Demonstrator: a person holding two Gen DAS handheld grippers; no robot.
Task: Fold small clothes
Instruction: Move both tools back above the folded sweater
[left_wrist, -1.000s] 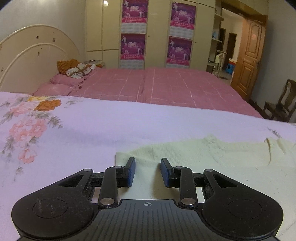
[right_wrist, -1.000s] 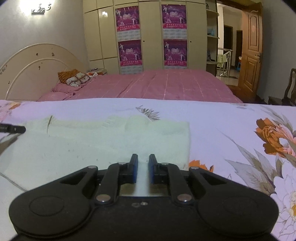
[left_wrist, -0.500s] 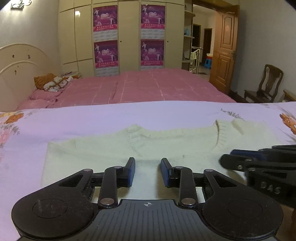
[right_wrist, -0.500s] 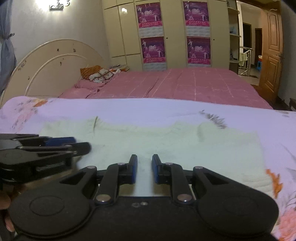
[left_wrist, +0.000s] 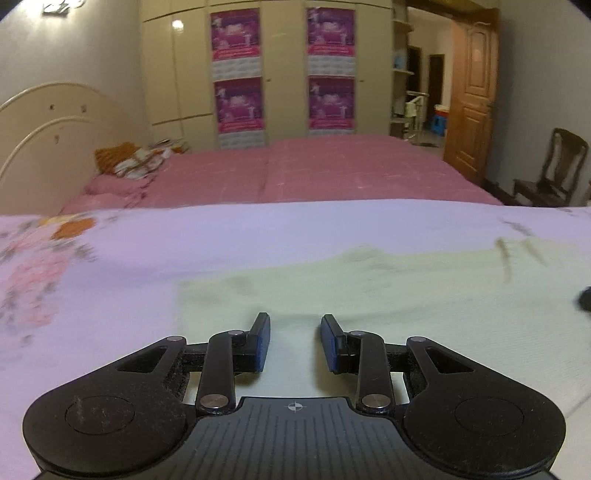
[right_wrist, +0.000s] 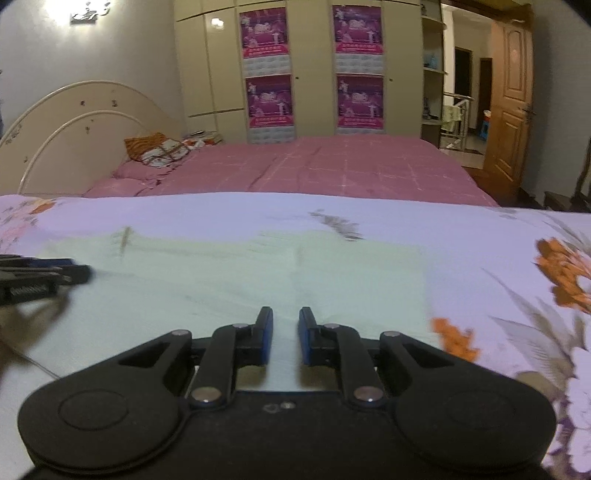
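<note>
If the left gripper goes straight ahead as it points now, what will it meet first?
Probably the pale yellow knitted garment lying flat on the floral lilac bedsheet; the left gripper has open jaws. Depth is unclear.

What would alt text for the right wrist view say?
An open right gripper hovers over a pale cream knitted garment spread flat on a lilac floral sheet. The left gripper pokes in at the left edge; a pink bed lies behind.
</note>
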